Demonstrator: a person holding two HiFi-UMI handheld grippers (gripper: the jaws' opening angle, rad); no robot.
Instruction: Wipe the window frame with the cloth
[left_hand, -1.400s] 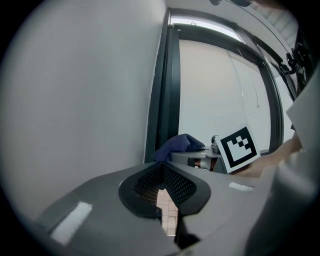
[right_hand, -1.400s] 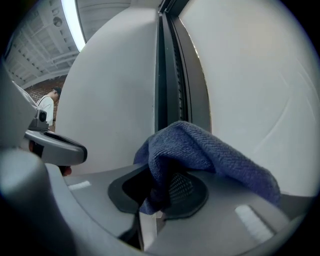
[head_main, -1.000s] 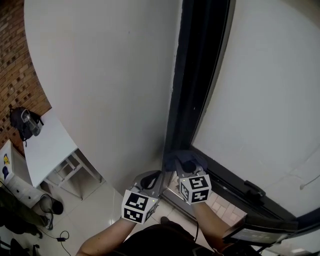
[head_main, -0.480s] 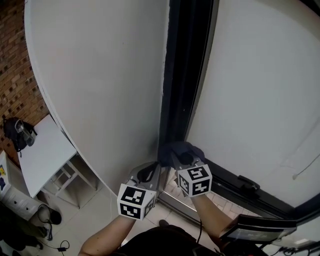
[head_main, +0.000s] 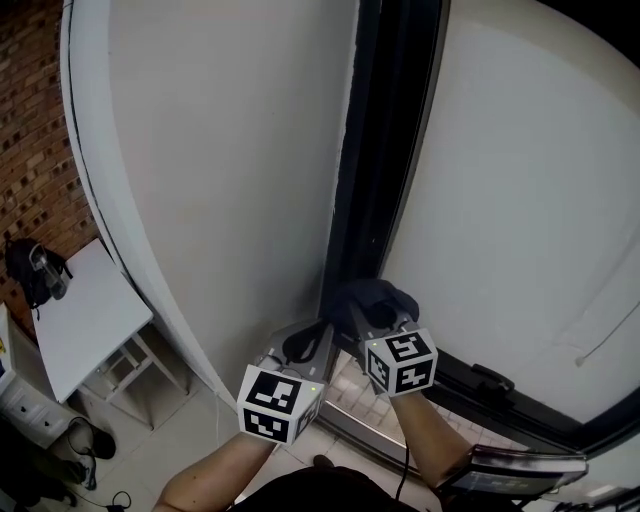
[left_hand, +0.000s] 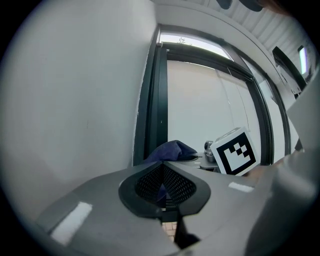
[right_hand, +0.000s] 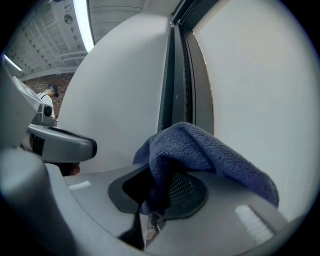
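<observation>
My right gripper (head_main: 370, 322) is clenched on the blue cloth (head_main: 368, 298), and the cloth sits at the foot of the dark frame (head_main: 385, 150). My left gripper (head_main: 308, 345) is just left of the frame, its jaws closed together on nothing

The head view looks steeply down from above the person's arms. The left gripper (head_main: 305, 345) and right gripper (head_main: 376, 316) lie near the bottom edge, and the floor (head_main: 190, 420) and a white table (head_main: 85, 310) lie far below at the left. The left gripper view sits low behind its own jaws and faces forward and upward along the wall (left_hand: 75, 90), near the window frame (left_hand: 152, 100). The other gripper's marker cube (left_hand: 232, 151) is at its right. The right gripper view faces up the same dark upright from very close, with the cloth (right_hand: 200, 150) filling its near centre. All three views share that upright and the cloth.
</observation>
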